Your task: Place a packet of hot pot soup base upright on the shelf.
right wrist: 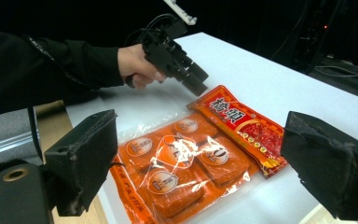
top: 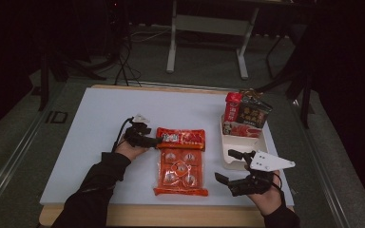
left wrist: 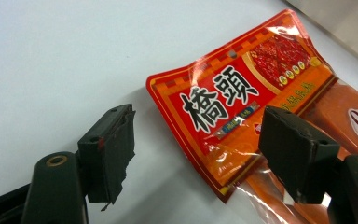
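A red and orange clear-fronted packet (top: 180, 161) with several round wrapped pieces lies flat on the white board (top: 100, 128). My left gripper (top: 158, 140) is at the packet's upper left corner, open. In the left gripper view that red header corner (left wrist: 223, 107) lies between the two jaws of the left gripper (left wrist: 200, 135), and neither pad presses on it. My right gripper (top: 224, 164) hovers open just right of the packet's lower end, nothing between its jaws. The right gripper view looks across the packet (right wrist: 191, 158) toward the left gripper (right wrist: 193, 79).
A white tray (top: 226, 142) stands on the board's right side, close behind the right gripper, with red and dark snack packets (top: 247, 114) propped at its far end. The wooden table edge (top: 171, 216) runs along the front. A white desk frame (top: 209, 28) stands beyond.
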Motion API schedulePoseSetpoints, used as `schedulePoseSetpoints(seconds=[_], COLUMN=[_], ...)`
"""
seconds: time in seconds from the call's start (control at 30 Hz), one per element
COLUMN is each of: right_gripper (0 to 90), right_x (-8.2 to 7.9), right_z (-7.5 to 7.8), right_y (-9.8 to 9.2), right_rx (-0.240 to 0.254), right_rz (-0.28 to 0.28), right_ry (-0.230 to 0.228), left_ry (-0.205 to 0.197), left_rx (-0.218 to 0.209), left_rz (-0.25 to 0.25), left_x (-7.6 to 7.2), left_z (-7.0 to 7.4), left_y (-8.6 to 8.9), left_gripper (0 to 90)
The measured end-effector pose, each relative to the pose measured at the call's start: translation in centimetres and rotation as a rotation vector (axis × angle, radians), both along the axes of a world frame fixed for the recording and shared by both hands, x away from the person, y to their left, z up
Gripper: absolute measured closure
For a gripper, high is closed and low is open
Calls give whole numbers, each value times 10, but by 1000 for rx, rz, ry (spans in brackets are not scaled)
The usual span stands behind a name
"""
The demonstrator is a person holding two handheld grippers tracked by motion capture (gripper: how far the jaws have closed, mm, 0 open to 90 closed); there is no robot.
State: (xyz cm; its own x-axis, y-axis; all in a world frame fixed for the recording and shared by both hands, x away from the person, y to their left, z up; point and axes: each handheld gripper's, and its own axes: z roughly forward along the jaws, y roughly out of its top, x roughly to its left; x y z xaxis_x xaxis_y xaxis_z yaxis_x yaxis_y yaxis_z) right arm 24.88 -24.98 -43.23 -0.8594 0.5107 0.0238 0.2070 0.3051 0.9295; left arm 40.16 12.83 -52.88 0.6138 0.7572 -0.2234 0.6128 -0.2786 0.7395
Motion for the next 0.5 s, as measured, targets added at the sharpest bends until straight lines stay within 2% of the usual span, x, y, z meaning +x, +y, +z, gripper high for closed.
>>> schedulePoseSetpoints(seconds=[0.23,0.3,0.37,0.5], right_gripper=[121,122,135,135], right_x=[-2,-1,-1,-1], right_z=[1,0,0,1], right_y=[2,1,1,1], right_rx=[-11,-9,-8,-8], right_rz=[9,8,16,14], right_ry=[-8,-6,5,-2], left_ry=[17,41,55,66], left_rx=[17,18,11,-13], left_rz=[-16,-14,-4,-9], left_x=[9,12,14,17], left_z=[-9,-12,-15,-19], left_y=[-5,-5,-5,-4], left_gripper=[277,289,291,368])
